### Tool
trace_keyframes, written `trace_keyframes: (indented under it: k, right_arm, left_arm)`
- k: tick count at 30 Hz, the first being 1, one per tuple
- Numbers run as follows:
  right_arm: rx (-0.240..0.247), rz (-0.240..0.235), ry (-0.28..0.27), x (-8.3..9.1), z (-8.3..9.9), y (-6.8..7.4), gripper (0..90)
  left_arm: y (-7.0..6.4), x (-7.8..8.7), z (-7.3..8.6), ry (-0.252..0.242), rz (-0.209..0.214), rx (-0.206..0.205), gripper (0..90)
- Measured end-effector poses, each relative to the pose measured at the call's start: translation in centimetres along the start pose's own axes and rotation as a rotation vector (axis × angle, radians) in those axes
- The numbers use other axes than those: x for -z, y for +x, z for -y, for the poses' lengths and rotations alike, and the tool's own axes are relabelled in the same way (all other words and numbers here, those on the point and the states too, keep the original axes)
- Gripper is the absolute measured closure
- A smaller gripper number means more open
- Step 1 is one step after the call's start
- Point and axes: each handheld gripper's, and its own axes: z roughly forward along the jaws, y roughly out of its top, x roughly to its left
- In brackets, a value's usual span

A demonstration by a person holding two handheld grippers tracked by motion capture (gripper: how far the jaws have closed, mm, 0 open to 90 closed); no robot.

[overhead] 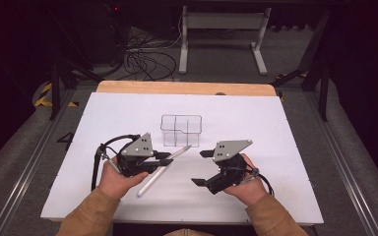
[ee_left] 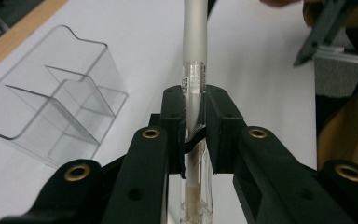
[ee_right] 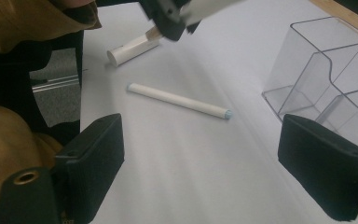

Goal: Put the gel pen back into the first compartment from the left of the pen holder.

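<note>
Left claw (ee_left: 195,122) is clenched on the slim silver-white pen w/ clear barrel (ee_left: 195,56), mid-shaft, held low over the white desk (overhead: 275,128) (prob. for transfer). Clear plastic compartment organiser (overhead: 180,130) sits just beyond. Right claw (ee_right: 200,154) is released, near a white stick (ee_right: 177,100).

Two white pens (ee_right: 177,100) (ee_left: 195,70), one clear divided organizer (overhead: 180,131), and two handheld grippers (overhead: 163,158) (overhead: 203,168).
</note>
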Motion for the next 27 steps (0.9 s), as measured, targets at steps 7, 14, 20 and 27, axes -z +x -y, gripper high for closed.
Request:
trace_keyframes:
  k: [7, 14, 20, 27]
  right_arm:
    - [0.003, 0.007, -0.016, 0.1, 0.0, -0.1, 12.6]
    - [0.001, 0.005, -0.019, 0.0, 0.1, 0.0, 11.5]
    - [0.001, 0.006, -0.019, -0.1, 0.1, 0.0, 11.3]
    - [0.001, 0.011, -0.024, 0.0, 0.1, -0.1, 10.8]
  left_arm:
    - [1.0, 0.5, -0.8, -0.078, -0.027, 0.058, 78.8]
    - [2.0, 0.5, -1.5, -0.144, -0.078, 0.102, 78.8]
    - [3.0, 0.4, -2.0, -0.196, -0.114, 0.135, 78.7]
    - [4.4, -0.1, -2.2, -0.238, -0.168, 0.18, 78.5]
